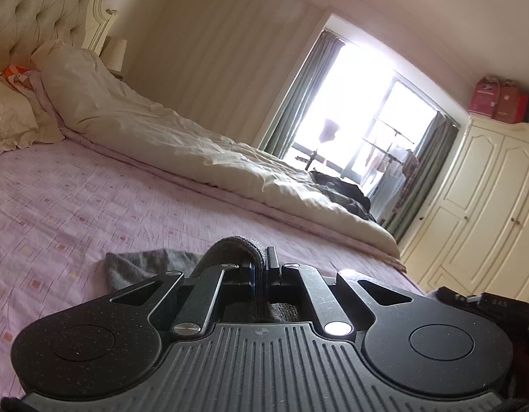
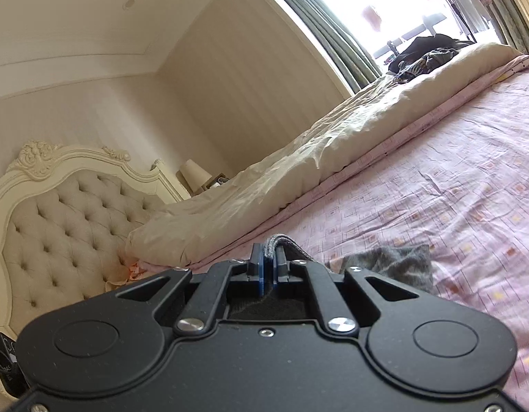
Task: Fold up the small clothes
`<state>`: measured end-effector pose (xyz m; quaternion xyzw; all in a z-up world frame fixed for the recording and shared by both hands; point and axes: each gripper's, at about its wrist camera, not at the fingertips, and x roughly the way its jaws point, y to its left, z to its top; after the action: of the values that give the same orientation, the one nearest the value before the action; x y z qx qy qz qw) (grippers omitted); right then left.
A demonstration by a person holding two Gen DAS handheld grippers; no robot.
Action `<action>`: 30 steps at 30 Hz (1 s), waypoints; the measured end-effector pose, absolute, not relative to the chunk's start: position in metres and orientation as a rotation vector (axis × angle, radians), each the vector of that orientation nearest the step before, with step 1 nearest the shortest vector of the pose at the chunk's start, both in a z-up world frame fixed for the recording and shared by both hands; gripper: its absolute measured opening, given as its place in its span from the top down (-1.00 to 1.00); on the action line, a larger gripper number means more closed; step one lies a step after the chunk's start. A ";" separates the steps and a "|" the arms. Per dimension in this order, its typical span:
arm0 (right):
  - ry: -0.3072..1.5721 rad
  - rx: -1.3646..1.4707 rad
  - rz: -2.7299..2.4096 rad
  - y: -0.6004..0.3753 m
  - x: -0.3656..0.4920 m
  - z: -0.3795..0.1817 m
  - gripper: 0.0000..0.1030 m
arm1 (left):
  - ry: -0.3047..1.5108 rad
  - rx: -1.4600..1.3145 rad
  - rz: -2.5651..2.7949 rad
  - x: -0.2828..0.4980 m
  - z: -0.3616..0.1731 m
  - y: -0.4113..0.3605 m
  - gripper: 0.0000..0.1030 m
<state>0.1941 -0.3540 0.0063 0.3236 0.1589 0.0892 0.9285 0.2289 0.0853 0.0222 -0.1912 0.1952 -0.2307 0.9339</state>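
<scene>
A small grey knitted garment (image 1: 144,264) lies on the pink patterned bedsheet (image 1: 75,206). My left gripper (image 1: 262,261) is shut on a dark grey band of it, which loops up over the left finger. In the right wrist view my right gripper (image 2: 268,262) is shut on another edge of the grey garment (image 2: 395,264), whose loose part rests on the sheet (image 2: 453,189) to the right of the fingers. Most of the garment is hidden under both gripper bodies.
A rolled cream duvet (image 1: 195,144) runs along the far side of the bed, with dark clothes (image 1: 343,189) at its end. Pillows (image 1: 10,116) and a tufted headboard (image 2: 58,233) stand at the head. A cream wardrobe (image 1: 477,206) and bright window (image 1: 360,110) lie beyond.
</scene>
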 end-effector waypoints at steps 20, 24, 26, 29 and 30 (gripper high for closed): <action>0.621 0.576 -0.057 -0.365 0.358 -0.098 0.17 | 0.724 -0.410 -0.299 0.411 -0.088 0.070 0.13; 0.567 0.549 -0.027 -0.368 0.337 -0.079 0.10 | 0.647 -0.376 -0.244 0.404 -0.068 0.083 -0.06; 0.559 0.506 -0.004 -0.364 0.320 -0.070 0.05 | 0.625 -0.354 -0.252 0.393 -0.055 0.089 -0.23; 0.570 0.489 0.033 -0.362 0.290 -0.068 -0.15 | 0.631 -0.272 -0.296 0.370 -0.041 0.090 -0.35; 0.578 0.483 0.031 -0.362 0.278 -0.070 -0.16 | 0.643 -0.233 -0.308 0.360 -0.040 0.089 -0.35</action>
<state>0.2784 -0.3620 -0.0696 0.2356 0.2820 0.0153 0.9299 0.3603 0.0888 -0.0401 -0.1140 0.3139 -0.1503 0.9305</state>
